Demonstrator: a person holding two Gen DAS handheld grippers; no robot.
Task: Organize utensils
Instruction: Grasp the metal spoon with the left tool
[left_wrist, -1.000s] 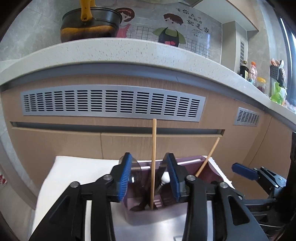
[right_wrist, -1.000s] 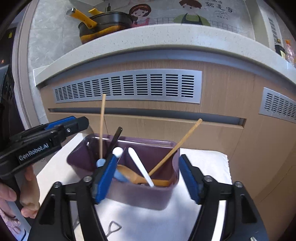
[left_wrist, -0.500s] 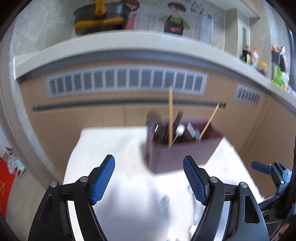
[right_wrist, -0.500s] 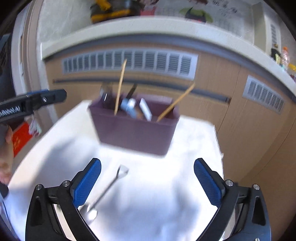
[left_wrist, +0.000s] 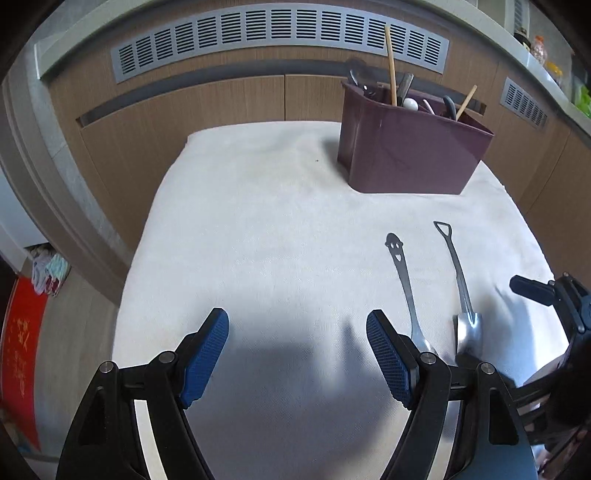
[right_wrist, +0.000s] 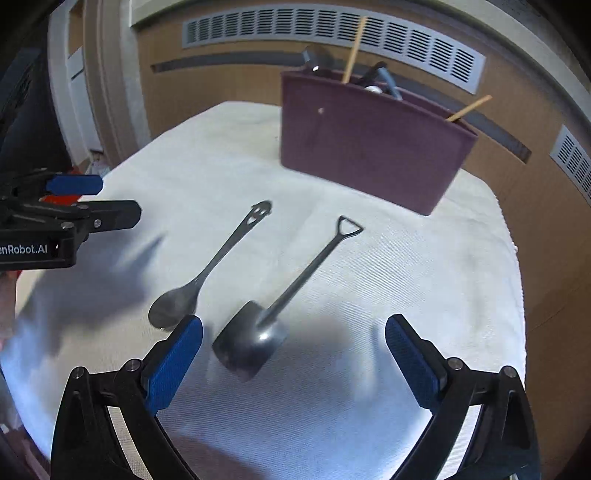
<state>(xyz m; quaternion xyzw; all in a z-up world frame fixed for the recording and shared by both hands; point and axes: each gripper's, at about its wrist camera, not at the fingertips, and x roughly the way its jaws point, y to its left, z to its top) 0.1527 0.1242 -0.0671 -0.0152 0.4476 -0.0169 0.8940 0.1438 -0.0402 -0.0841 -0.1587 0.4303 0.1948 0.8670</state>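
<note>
L gripper (left_wrist: 297, 350) jaws apart, nothing between, above white cloth (left_wrist: 258, 229). Two spoons (left_wrist: 404, 280) (left_wrist: 460, 280) lie side by side at R. Purple caddy (left_wrist: 410, 147) w/ utensils behind.

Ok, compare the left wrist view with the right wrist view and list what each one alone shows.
Left wrist only: the open left gripper seen from behind, over bare cloth, and a red mat on the floor.

Right wrist only: the open right gripper seen from behind, above the shovel spoon, plus the "enRobot.AI" label.

Both: the purple bin with chopsticks, the face spoon, the shovel spoon, the cloth.
</note>
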